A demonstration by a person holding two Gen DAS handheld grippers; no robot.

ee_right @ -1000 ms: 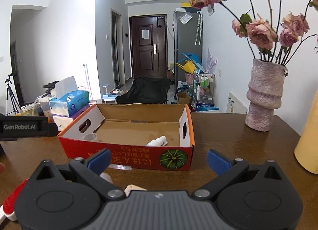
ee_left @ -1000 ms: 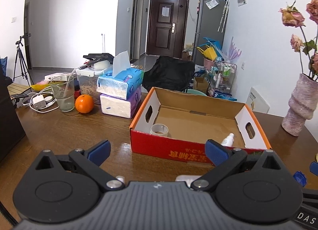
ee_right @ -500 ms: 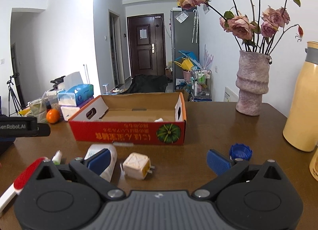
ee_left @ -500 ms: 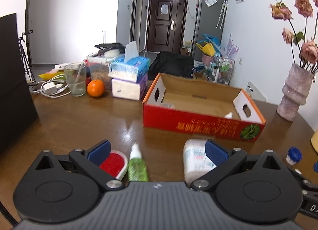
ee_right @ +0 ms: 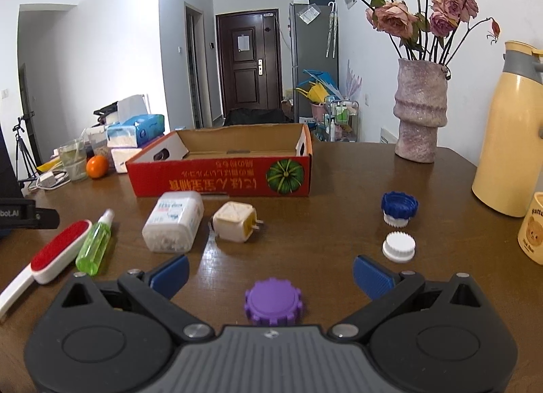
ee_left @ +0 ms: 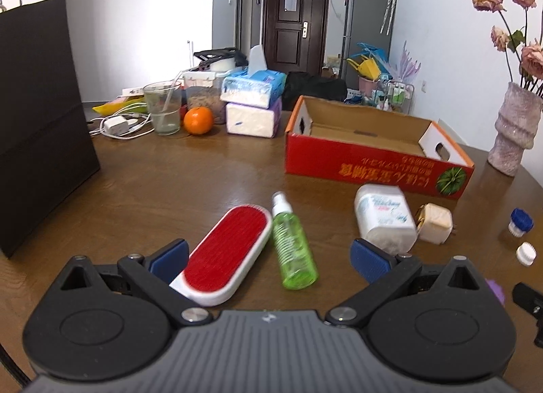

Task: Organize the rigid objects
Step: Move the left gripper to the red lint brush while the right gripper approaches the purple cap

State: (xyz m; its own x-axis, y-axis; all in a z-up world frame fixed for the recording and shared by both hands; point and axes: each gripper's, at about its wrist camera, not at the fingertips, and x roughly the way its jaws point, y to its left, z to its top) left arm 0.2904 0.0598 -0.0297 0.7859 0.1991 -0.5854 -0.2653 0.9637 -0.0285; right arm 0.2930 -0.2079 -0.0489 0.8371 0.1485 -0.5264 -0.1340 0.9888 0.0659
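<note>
On the wooden table in front of the red cardboard box [ee_left: 373,165] [ee_right: 220,182] lie a red lint brush [ee_left: 227,254] [ee_right: 61,250], a green spray bottle [ee_left: 292,250] [ee_right: 95,247], a white plastic box [ee_left: 383,220] [ee_right: 174,220] and a cream plug adapter [ee_left: 436,227] [ee_right: 236,225]. Further right sit a blue cap [ee_right: 398,206] [ee_left: 521,220], a white cap [ee_right: 398,245] [ee_left: 526,254] and a purple cap [ee_right: 273,301]. My left gripper [ee_left: 269,259] is open, the brush and bottle between its fingers. My right gripper [ee_right: 269,272] is open over the purple cap.
At the back left stand tissue packs [ee_left: 253,104], an orange [ee_left: 198,120], a glass [ee_left: 163,108] and a charger with cables [ee_left: 117,125]. A black bag [ee_left: 37,115] rises at the left. A vase of roses [ee_right: 420,111], a yellow flask [ee_right: 509,128] and a mug [ee_right: 532,227] stand right.
Both grippers have pulled back from the box toward the near edge, so the loose items on the table have come into view. Both stay open.
</note>
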